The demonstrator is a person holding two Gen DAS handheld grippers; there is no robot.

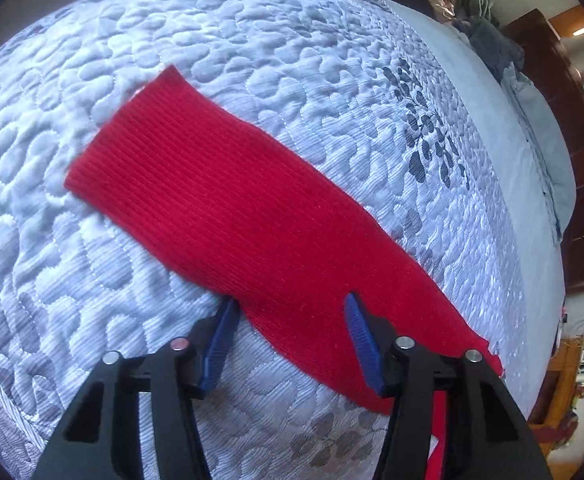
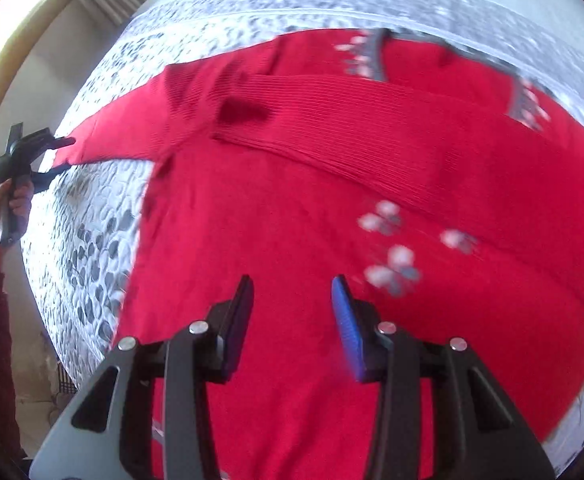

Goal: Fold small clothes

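Blue ribbed pads line the two black fingers of the left gripper [image 1: 292, 300], which stands partly open over the long ribbed red sleeve [image 1: 228, 200]. One pad sits off the sleeve's edge at seven o'clock and the other rests above the knit at five o'clock; neither pinches the cloth, so nothing is held. From these fingers the sleeve runs away toward ten o'clock, flat across the pale quilted mattress [image 1: 252, 40], with its cuff end lying loose.

Over on the other side, the right gripper [image 2: 292, 280] hangs partly open too, empty, above the body of the red knitted sweater with pale butterfly motifs [image 2: 292, 220]. At twelve o'clock from it the other sleeve is already folded across the chest. At nine o'clock in that view the left gripper's black frame [image 2: 28, 152] shows in the person's hand [image 2: 16, 200], beside the outstretched sleeve's far end.

My judgement: the step in hand is folding this second sleeve inward. To do it well, grip near the cuff with both layers between the pads, lift only a little (dragging would rumple the body), and carry it across so it lies parallel to the first sleeve. The right gripper could pin the shoulder seam so the fold line stays straight.
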